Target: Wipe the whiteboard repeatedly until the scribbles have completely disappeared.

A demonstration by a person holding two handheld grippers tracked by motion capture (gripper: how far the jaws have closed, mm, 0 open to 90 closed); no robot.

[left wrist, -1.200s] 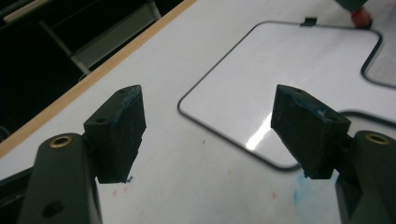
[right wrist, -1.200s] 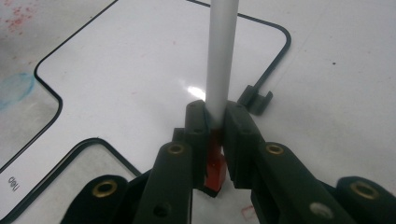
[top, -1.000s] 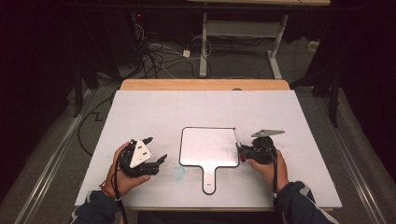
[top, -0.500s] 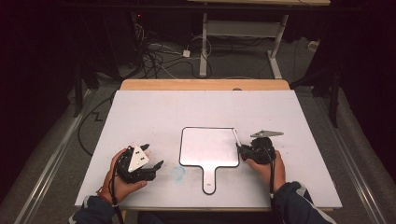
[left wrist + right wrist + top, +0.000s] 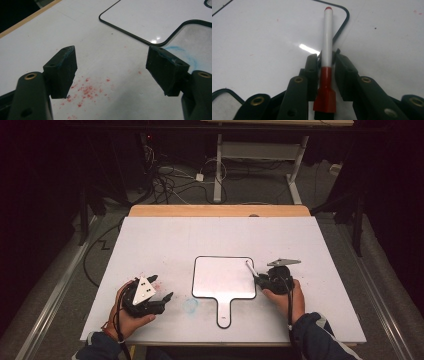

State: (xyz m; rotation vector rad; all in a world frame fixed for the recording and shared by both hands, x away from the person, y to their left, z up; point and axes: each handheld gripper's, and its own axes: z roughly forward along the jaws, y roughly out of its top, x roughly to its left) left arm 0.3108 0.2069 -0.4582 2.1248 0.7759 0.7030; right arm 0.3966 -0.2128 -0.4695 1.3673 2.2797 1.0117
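Your left gripper [image 5: 161, 292] hovers with jaws spread and nothing between them, over red specks [image 5: 86, 90] on the table [image 5: 165, 240]. Your right gripper [image 5: 325, 65] has just been loosening around the marker [image 5: 327, 47], white-barrelled with a red cap, lying at the whiteboard's [image 5: 222, 277] right edge. Bare tabletop lies beyond.

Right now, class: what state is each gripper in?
Left gripper: open, nothing between its jaws.
Right gripper: jaws just opening, slightly apart around the red marker, which lies between them.
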